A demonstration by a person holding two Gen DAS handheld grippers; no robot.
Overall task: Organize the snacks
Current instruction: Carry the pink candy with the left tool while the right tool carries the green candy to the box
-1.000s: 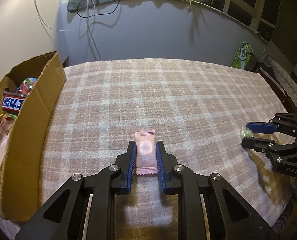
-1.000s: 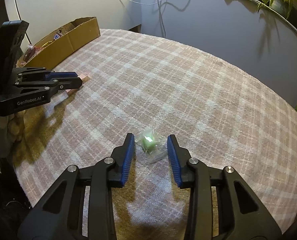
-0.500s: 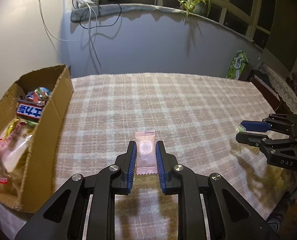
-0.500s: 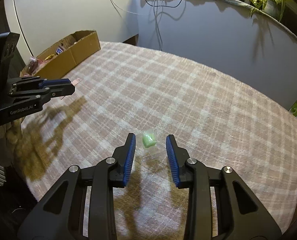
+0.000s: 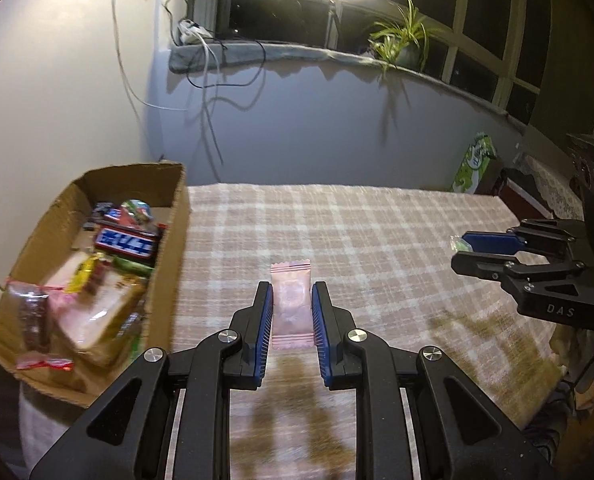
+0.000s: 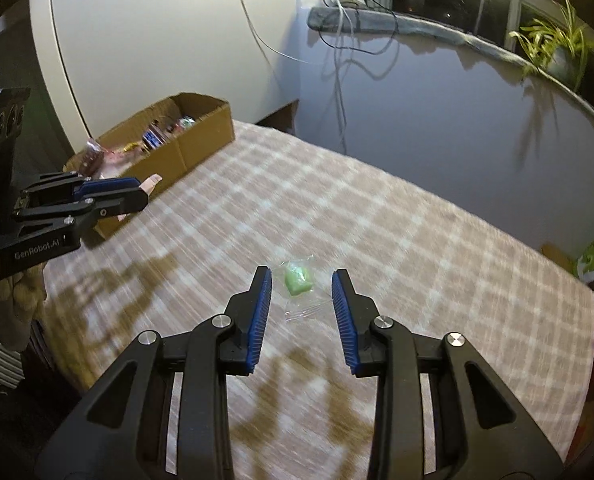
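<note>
Left wrist view has it plain: the left tongs (image 5: 292, 312) are clamped on a pink sachet (image 5: 291, 305), blue pads pressed against its two long edges, so the packet's long axis runs straight out along the fingers, its crimped top edge poking past the tips. Sachet is up in the air over the checked tabletop (image 5: 377, 240), not lying on it. And where does it need to go? The cardboard box (image 5: 168, 264) sits directly off to the left of these tongs, close by, open top, already stuffed with wrapped snacks. I'd call that a short sideways swing.

Over to the right wrist view: the right tongs (image 6: 302, 304) carry a green sweet in a clear wrapper (image 6: 298, 280). The jaws stand part way apart, and the sweet sits between the pads towards the tips; the clear wrapper seems to span the gap, though I cannot see it touch both pads, so I read it as a light grip on the wrapper rather than on the sweet itself. From here the box lies far off up and to the left, beyond the left tongs.

So the left hand is the nearer one by a good stretch, and the right would have to cross the tabletop behind it; my call is left goes first
</note>
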